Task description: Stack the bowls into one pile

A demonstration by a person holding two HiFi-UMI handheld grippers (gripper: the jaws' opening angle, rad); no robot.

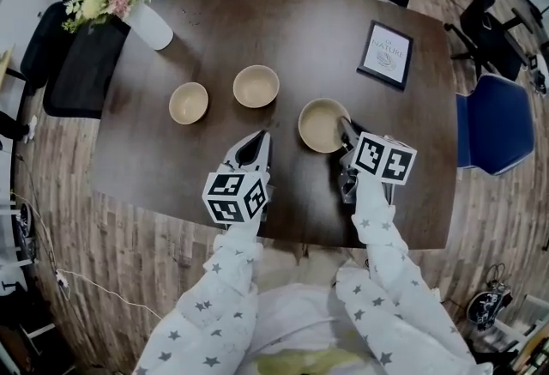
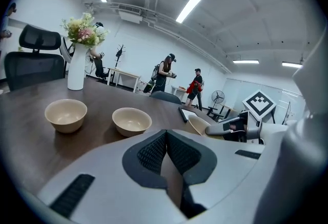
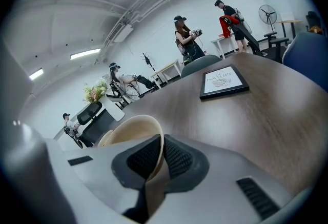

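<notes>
My R gripper (image 1: pixel 345 129) pinches smooth round beige bowl (image 1: pixel 319 126) by thin rim, ctr-right; L gripper (image 1: pixel 256 144) jaws closed, empty.

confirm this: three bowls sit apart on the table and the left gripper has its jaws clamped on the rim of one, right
Wrong side: it is the right gripper that has its jaws clamped on the rim of one bowl, as the right gripper view shows. The left gripper is shut on nothing. The rest holds.
</notes>
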